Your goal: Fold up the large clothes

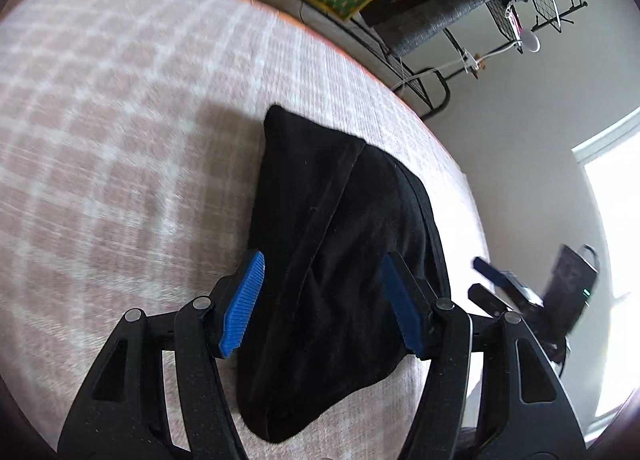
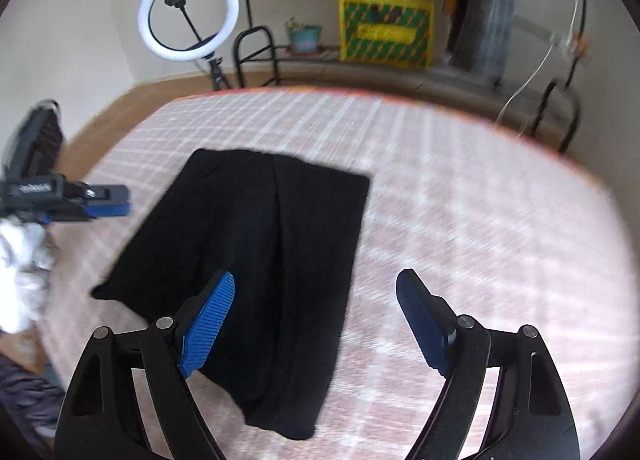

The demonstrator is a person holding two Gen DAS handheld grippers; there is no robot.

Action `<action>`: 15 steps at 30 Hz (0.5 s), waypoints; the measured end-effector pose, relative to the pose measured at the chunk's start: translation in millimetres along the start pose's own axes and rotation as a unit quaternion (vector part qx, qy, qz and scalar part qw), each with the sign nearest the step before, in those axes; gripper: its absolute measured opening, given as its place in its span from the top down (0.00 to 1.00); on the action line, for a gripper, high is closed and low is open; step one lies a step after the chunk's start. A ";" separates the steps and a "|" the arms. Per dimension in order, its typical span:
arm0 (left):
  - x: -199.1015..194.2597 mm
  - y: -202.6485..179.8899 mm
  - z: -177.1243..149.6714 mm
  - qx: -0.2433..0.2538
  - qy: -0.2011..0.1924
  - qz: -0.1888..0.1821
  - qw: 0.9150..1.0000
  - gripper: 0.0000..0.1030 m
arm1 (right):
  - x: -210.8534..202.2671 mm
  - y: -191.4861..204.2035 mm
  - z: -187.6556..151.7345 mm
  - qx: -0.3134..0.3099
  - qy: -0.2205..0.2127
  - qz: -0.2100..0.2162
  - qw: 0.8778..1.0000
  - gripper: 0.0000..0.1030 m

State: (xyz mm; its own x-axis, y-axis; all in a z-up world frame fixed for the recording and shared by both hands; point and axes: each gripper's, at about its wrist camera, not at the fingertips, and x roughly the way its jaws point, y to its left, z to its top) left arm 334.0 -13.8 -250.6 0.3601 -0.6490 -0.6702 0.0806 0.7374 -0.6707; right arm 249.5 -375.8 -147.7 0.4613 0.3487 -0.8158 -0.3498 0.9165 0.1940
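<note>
A black garment (image 1: 336, 260) lies folded into a narrow shape on the pink checked bed cover (image 1: 120, 160). My left gripper (image 1: 324, 296) is open and hovers above the garment, its blue pads (image 1: 244, 300) to either side of it, holding nothing. In the right wrist view the same garment (image 2: 256, 252) lies flat as a rough rectangle. My right gripper (image 2: 316, 316) is open and empty above the garment's right edge. The left gripper (image 2: 100, 200) shows at the left of that view, and the right gripper (image 1: 496, 280) shows at the right of the left wrist view.
The bed's orange edge (image 2: 520, 136) runs along the far side. Beyond it stand a yellow-green crate (image 2: 386, 34), a ring light on a stand (image 2: 188, 14), a potted plant (image 2: 304, 36) and a metal rack (image 1: 480, 0). A white cloth (image 2: 20, 272) lies at the left.
</note>
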 end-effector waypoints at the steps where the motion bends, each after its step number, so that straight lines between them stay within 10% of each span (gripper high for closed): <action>1: 4.6 3.8 1.7 -0.009 0.007 -0.008 1.000 0.39 | 6.7 -8.7 -1.0 0.022 0.011 0.017 1.000 0.19; 15: 19.7 48.8 19.8 -0.091 0.014 -0.047 0.995 0.39 | 51.4 -89.5 -13.9 0.213 0.012 0.187 0.959 0.20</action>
State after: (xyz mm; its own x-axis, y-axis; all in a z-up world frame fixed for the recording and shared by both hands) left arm 363.4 13.1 -290.2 0.3332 -0.7207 -0.6079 -0.0574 0.6280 -0.7761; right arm 293.1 -442.6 -214.6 0.3479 0.6684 -0.6575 -0.1204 0.7273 0.6757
